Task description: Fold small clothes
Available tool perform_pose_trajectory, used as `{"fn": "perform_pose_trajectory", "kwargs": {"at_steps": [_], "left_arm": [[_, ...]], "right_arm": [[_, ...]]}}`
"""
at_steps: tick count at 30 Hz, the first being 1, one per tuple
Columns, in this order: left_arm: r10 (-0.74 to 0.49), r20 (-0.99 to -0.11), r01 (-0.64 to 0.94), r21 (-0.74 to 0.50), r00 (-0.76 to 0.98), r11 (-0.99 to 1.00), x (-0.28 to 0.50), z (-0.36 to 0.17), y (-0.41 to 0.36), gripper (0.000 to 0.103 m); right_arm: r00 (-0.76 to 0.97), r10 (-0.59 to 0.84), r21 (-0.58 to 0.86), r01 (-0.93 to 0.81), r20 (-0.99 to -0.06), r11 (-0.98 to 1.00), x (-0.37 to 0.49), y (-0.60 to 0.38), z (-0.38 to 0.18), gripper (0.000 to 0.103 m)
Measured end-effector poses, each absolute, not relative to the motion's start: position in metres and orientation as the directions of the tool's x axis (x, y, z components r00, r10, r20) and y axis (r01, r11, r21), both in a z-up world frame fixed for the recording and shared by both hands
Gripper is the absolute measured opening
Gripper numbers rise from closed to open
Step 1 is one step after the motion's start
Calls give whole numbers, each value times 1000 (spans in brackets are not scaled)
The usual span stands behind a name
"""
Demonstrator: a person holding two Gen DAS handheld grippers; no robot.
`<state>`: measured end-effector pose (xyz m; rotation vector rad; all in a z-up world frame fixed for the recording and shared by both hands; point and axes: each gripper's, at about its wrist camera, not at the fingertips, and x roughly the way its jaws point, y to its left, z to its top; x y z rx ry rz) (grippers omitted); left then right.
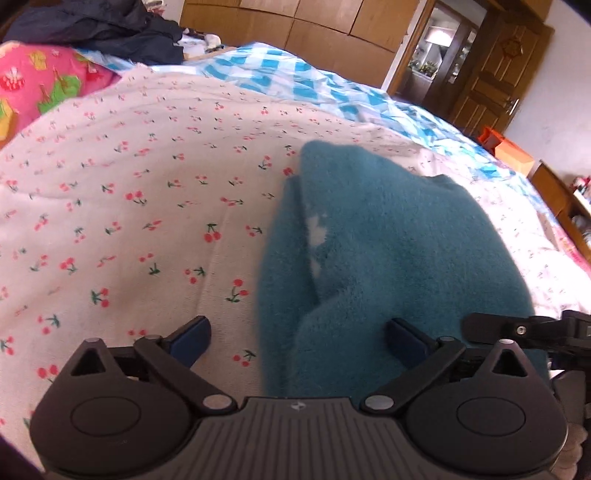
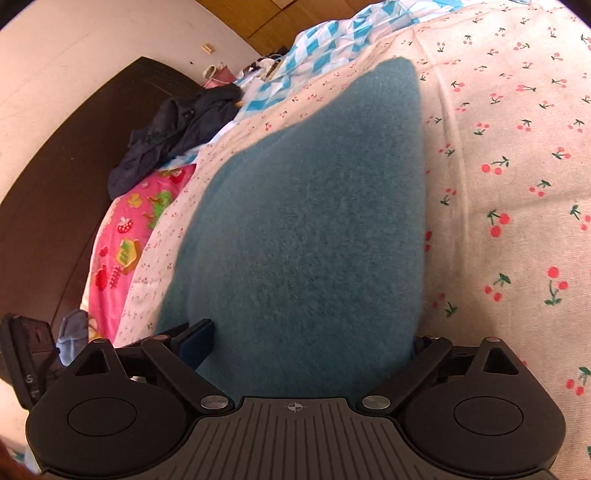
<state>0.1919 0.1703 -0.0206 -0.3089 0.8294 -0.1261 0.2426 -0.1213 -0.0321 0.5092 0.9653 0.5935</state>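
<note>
A fuzzy teal garment [image 1: 388, 236] lies folded on the cherry-print sheet [image 1: 129, 184], with a loose flap and a small white patch along its left edge. My left gripper [image 1: 299, 339] is open wide at the garment's near left corner; its right pad [image 1: 402, 343] rests over the cloth and its left pad [image 1: 195, 338] is over bare sheet. In the right wrist view the teal garment [image 2: 306, 206] fills the middle. My right gripper [image 2: 308, 343] stands open with the garment's near edge between its jaws, the right finger mostly hidden by the cloth.
A pink fruit-print pillow [image 1: 40, 81] and a dark garment pile [image 1: 110, 29] lie at the head of the bed. A blue checked quilt [image 1: 295, 81] lies beyond the sheet. An orange box [image 1: 506, 147] and a wooden door [image 1: 495, 74] are past the bed.
</note>
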Motion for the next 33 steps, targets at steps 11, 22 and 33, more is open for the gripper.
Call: {"fn": "perform_pose_trajectory", "kwargs": {"at_steps": [11, 22, 33], "left_arm": [[-404, -660, 54, -484, 634, 874, 170, -6, 142, 62], [-343, -703, 84, -376, 623, 923, 141, 2, 108, 69], [-135, -611, 100, -91, 780, 991, 187, 51, 67, 67]], "right_arm": [[449, 693, 694, -197, -564, 693, 209, -166, 9, 48], [519, 576, 612, -124, -631, 781, 167, -211, 8, 60], [674, 473, 333, -337, -568, 880, 154, -171, 58, 57]]}}
